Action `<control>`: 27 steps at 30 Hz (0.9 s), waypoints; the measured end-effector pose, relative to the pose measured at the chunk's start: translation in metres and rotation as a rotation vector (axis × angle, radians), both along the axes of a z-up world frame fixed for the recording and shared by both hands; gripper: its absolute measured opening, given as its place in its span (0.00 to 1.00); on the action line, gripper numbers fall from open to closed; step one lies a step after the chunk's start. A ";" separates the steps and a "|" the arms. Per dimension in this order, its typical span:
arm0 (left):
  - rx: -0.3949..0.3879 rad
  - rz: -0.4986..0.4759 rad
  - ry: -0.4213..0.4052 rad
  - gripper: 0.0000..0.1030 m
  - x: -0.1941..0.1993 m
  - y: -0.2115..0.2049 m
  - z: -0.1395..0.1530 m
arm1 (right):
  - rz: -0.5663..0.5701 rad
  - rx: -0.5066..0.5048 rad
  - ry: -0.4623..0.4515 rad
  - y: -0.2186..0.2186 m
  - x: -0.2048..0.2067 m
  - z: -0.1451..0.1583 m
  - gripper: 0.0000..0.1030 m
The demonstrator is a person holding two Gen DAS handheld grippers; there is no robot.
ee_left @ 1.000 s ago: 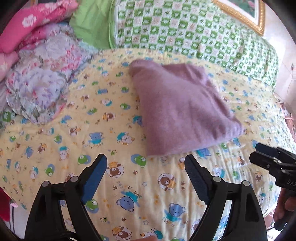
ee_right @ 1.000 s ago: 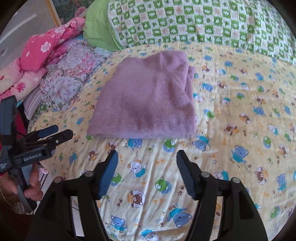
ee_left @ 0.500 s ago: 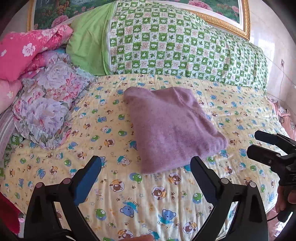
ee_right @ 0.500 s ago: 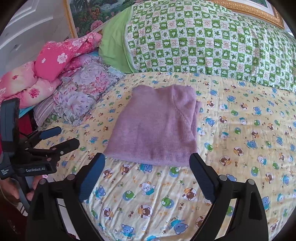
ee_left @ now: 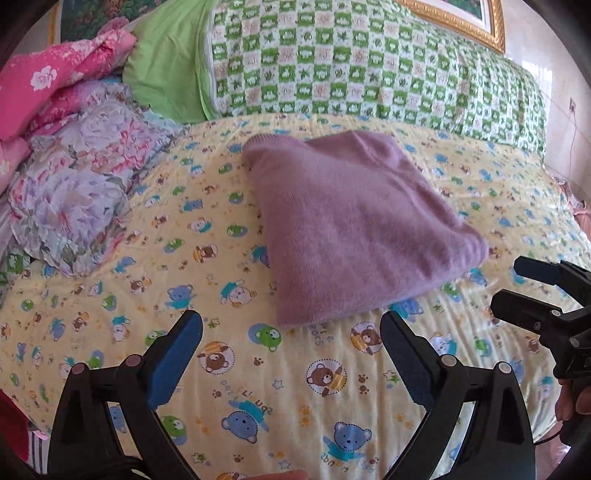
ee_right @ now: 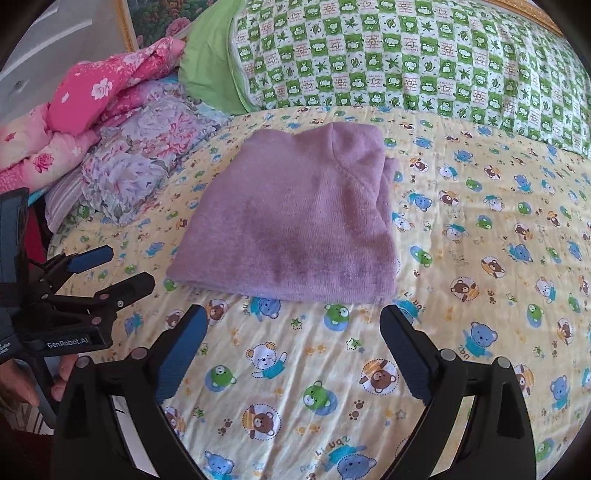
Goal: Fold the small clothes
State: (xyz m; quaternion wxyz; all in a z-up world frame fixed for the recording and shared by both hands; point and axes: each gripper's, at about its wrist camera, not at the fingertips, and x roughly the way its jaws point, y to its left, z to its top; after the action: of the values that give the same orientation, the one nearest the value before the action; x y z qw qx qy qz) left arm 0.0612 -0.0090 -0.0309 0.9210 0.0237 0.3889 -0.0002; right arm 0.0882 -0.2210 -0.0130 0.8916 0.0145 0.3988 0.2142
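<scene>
Fuzzy, matt purple knit on the folded sweater (ee_left: pixel 354 229), faintly ribbed. Thin, crinkled printed cotton on the yellow bear-print sheet (ee_left: pixel 258 369). Smooth woven cloth on the green checked pillow (ee_right: pixel 406 62). Matt black plastic on the left gripper (ee_left: pixel 291 350) and right gripper (ee_right: pixel 291 347), blue rubbery pads (ee_right: pixel 181 354), small metal pins.

The gold-framed picture (ee_left: pixel 461 18) is cut off by the top edge, its subject unreadable.
</scene>
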 end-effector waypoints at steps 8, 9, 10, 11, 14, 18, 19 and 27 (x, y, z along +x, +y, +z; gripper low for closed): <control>-0.024 0.037 0.000 0.94 0.008 0.009 -0.007 | 0.005 -0.033 -0.015 0.010 0.008 -0.016 0.92; -0.024 0.038 -0.004 0.94 0.008 0.009 -0.007 | 0.001 -0.029 -0.014 0.010 0.009 -0.017 0.92; -0.023 0.040 -0.009 0.94 0.007 0.009 -0.006 | -0.003 -0.026 -0.014 0.009 0.010 -0.018 0.92; -0.023 0.041 -0.012 0.94 0.007 0.009 -0.006 | -0.004 -0.025 -0.016 0.009 0.011 -0.019 0.92; -0.017 0.042 -0.024 0.94 0.006 0.008 -0.004 | -0.007 -0.021 -0.023 0.009 0.013 -0.020 0.92; -0.023 0.037 -0.032 0.94 0.004 0.006 -0.001 | -0.006 -0.018 -0.032 0.011 0.014 -0.019 0.92; -0.022 0.034 -0.033 0.94 0.005 0.006 0.000 | -0.005 -0.017 -0.035 0.012 0.014 -0.019 0.92; -0.029 0.036 -0.038 0.94 0.005 0.006 0.002 | 0.005 -0.018 -0.052 0.019 0.014 -0.016 0.92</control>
State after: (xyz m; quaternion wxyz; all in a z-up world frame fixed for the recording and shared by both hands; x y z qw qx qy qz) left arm 0.0661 -0.0025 -0.0292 0.9282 0.0033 0.3719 0.0114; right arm 0.1025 -0.2024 -0.0288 0.9011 0.0000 0.3776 0.2130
